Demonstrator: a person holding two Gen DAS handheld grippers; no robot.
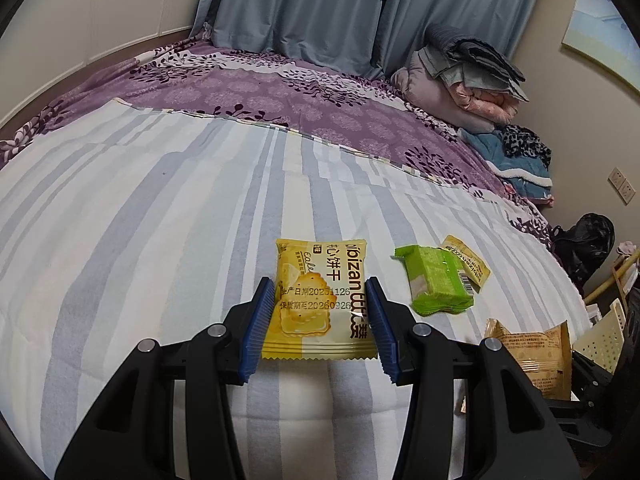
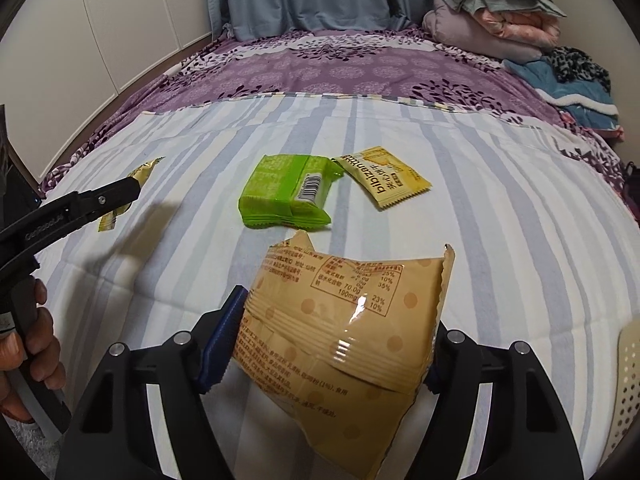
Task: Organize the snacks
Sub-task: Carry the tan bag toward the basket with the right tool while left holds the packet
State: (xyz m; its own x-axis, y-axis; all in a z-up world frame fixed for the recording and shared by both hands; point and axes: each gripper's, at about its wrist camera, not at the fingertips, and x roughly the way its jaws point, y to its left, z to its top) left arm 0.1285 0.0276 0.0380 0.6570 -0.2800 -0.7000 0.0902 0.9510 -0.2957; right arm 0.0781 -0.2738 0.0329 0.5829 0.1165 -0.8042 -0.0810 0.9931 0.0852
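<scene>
In the left wrist view my left gripper [image 1: 320, 292] has its blue pads on both sides of a yellow cracker packet [image 1: 316, 300] lying on the striped bedsheet [image 1: 160, 200]; the pads touch its edges. A green packet [image 1: 436, 280] and a small yellow packet [image 1: 472, 260] lie to the right. In the right wrist view my right gripper [image 2: 340, 320] is shut on a tan snack bag [image 2: 340, 328], held above the bed. The green packet [image 2: 288, 190] and small yellow packet [image 2: 384, 178] lie beyond it. The left gripper [image 2: 132, 188] shows at the left over its yellow packet [image 2: 136, 184].
A purple floral bedcover [image 1: 300, 96] lies beyond the striped sheet. Folded bedding [image 1: 468, 76] is stacked at the far right by blue curtains [image 1: 320, 8]. A perforated cream basket [image 1: 604, 336] stands off the bed's right edge. The tan bag [image 1: 536, 352] shows there too.
</scene>
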